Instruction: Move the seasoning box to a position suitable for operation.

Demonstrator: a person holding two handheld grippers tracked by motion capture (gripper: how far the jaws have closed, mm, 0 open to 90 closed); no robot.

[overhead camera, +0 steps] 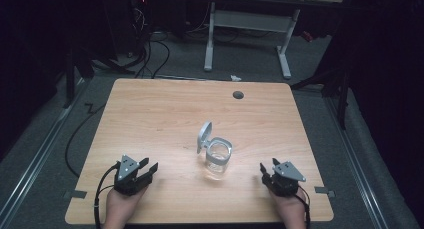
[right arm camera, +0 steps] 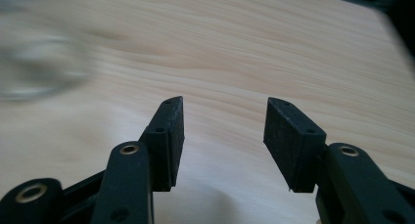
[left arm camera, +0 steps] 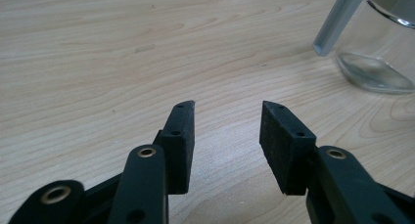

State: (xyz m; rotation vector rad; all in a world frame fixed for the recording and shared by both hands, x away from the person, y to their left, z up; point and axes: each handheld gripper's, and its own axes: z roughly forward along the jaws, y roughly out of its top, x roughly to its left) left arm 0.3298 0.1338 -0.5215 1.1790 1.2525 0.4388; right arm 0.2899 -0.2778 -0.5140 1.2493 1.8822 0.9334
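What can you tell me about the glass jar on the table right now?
The glass jar is clear, squarish with rounded corners, and looks empty. It stands upright near the middle of the wooden table. Its grey hinged lid is flipped open, tilted up at the far left of the rim. Nothing but the table touches it.

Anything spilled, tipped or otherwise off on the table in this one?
Nothing stands out. The clear glass jar stands upright mid-table with its hinged lid flipped open and tilted up at the back left. No spill shows on the wooden table. The left gripper and right gripper rest apart from it, jaws open.
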